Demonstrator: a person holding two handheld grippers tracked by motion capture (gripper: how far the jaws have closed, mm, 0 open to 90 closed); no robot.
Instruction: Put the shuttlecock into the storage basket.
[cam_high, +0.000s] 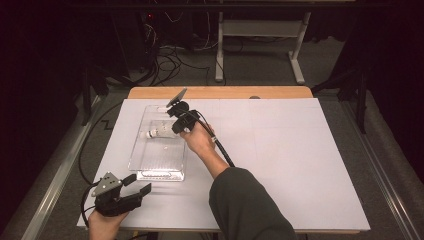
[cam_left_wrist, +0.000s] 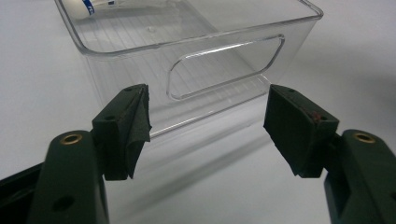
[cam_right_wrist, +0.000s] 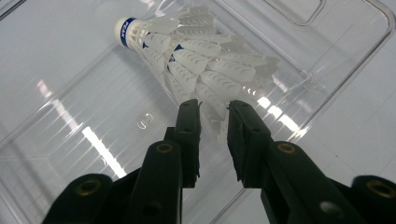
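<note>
Right gripper (cam_right_wrist: 212, 123): jaws nearly together, pinching the feather skirt of the shuttlecock (cam_right_wrist: 196, 56) at its flared end. The shuttlecock lies inside the clear plastic bin (cam_high: 134, 155), toward the far end, cork tip pointing to the bin's left wall in the high view. Whether it rests on the bin floor or hangs just above it, you cannot tell from these views.

Left gripper (cam_left_wrist: 208, 123): jaws wide apart, holding nothing, parked on the white table (cam_high: 300, 165) just short of the bin's near wall, facing the handle cutout (cam_left_wrist: 224, 65).

Judged step: moving the shuttlecock at the bin with the right gripper.

Notes for doing it well:
- Keep your squeeze light; the feathers look likely to crease under a hard clamp.
- Move straight up or down, so the cork end stays off the side wall.
- The grip sits far from the heavy cork, so expect the tip to droop; keep your wrist steady.
- If the bin slides, brace its near wall with the left gripper.
</note>
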